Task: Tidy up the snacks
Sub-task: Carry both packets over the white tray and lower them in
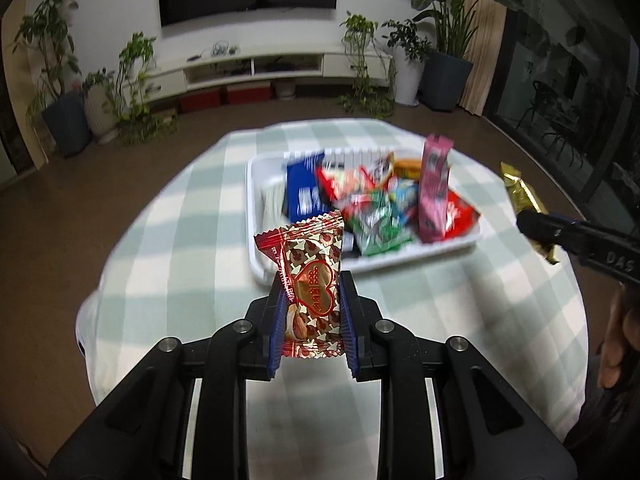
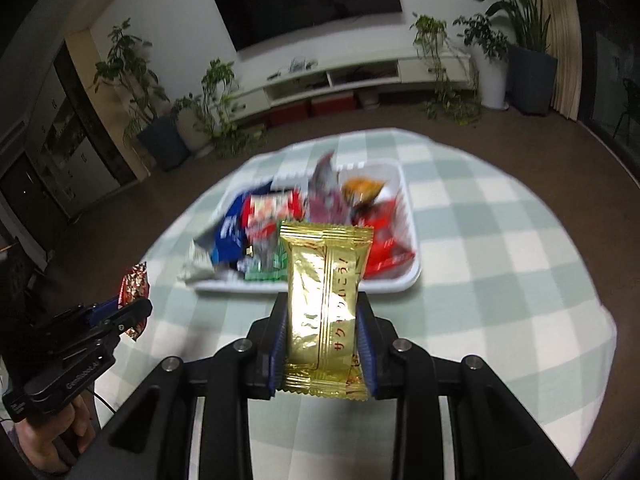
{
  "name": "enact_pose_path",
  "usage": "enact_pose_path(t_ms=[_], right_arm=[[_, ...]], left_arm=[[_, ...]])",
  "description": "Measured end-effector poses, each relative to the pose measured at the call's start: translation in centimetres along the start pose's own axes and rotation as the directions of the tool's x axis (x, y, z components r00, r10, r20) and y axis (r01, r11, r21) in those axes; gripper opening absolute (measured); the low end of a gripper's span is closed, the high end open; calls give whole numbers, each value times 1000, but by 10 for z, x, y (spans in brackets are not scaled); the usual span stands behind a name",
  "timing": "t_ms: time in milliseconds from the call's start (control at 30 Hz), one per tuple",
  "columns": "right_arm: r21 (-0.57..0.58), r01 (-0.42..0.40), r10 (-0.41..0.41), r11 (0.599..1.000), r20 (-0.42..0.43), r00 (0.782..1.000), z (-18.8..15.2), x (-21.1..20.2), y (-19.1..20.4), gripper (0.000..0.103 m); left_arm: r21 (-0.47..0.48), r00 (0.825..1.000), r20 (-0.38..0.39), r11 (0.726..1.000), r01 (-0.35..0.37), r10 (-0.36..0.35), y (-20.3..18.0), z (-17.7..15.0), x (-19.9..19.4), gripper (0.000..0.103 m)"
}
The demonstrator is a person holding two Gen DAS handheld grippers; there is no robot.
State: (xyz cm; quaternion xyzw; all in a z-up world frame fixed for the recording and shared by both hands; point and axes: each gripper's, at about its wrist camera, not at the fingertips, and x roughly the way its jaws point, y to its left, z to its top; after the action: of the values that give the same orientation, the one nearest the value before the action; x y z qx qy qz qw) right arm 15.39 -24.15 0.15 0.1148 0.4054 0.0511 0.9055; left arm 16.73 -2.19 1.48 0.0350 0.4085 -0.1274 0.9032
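Note:
My left gripper [image 1: 310,284] is shut on a red and gold snack packet with a heart print [image 1: 310,280], held upright above the table. My right gripper [image 2: 322,304] is shut on a gold foil snack packet [image 2: 324,300], also upright. Each gripper shows in the other's view: the right one [image 1: 532,220] with the gold packet [image 1: 520,188] at the right edge, the left one [image 2: 136,312] with the red packet [image 2: 134,284] at the lower left. Beyond both lies a white tray [image 1: 256,200] [image 2: 412,272] piled with several colourful snack packets, blurred.
The round table wears a green and white checked cloth [image 1: 180,220] [image 2: 500,260]. A person's hand [image 2: 60,436] grips the left tool. Behind the table are brown floor, a white TV bench [image 1: 260,68], potted plants and a dark glass door at the right.

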Motion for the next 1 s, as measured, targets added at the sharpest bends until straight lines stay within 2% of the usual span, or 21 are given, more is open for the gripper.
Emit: enact_pose_path(t_ms=[267,567,1000], right_arm=[[-42,3,0,999,56,998,39,-1,9,33],[-88,-14,19,996,51,999,64,21,28,33],[-102,-30,24,994,-59,998,82,89,38,33]], left_arm=[[28,999,36,1000,-15,14,-9,44,8,22],[22,999,37,1000,-23,22,-3,75,35,22],[-7,999,-30,1000,-21,20,12,90,102,22]])
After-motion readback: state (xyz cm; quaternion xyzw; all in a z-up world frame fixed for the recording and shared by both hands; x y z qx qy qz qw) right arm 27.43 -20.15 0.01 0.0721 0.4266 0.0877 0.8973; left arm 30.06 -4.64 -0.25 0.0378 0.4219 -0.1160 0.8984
